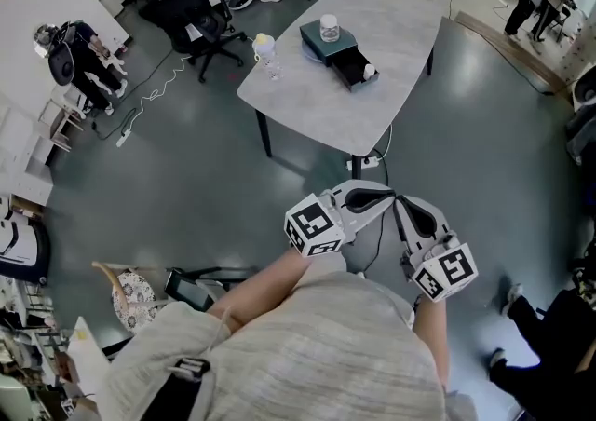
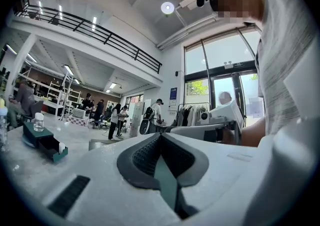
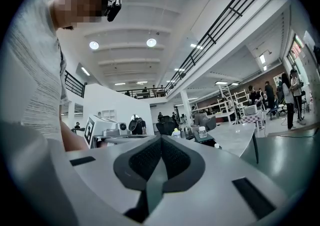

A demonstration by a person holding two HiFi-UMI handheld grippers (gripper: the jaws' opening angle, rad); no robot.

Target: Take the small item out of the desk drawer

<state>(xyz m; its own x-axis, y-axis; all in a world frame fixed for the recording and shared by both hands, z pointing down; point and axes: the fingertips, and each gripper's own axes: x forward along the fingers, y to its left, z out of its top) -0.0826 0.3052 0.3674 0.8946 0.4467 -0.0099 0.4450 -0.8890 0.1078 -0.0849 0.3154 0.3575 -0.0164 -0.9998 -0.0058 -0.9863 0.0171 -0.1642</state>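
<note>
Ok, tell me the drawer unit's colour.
Small box-shaped drawer unit: dark teal, clearest in head view.

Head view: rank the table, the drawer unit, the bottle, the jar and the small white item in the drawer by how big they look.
1. table
2. drawer unit
3. bottle and jar: too alike to rank
4. small white item

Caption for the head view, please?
Left gripper and right gripper, both shut, held before the body; open desk drawer sits on the far table.
</note>
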